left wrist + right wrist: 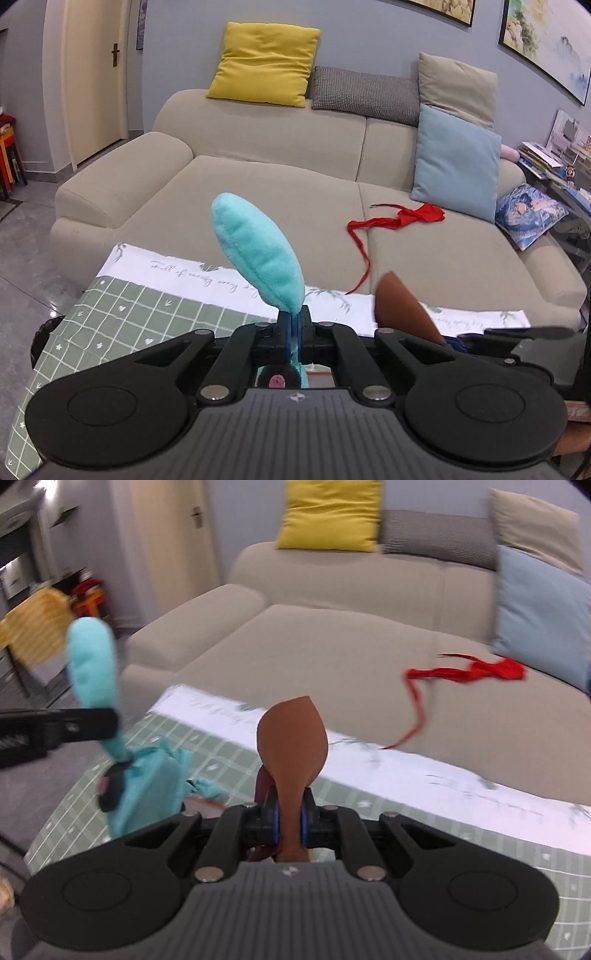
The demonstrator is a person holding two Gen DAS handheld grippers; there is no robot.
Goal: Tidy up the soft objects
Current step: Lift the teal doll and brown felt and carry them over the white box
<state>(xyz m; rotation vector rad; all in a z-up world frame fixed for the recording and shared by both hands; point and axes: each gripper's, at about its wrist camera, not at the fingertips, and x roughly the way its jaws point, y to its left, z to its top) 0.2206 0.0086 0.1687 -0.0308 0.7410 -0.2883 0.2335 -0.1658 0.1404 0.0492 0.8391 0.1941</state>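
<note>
A: What has each tool got?

B: The left tool (293, 325) is pressed together on the turquoise plush ear (258, 251); the right tool (290, 814) pinches the brown plush ear (293, 746). Both ears stand up over the checked surface (129, 310), in front of the beige sofa (258, 192).

A: And carrying well?

B: I'd keep both pinches low on the ears, lift level, and not let the turquoise toy body (147, 786) hanging below swing. The red ribbon (399, 218) lies on the sofa, untouched.
</note>
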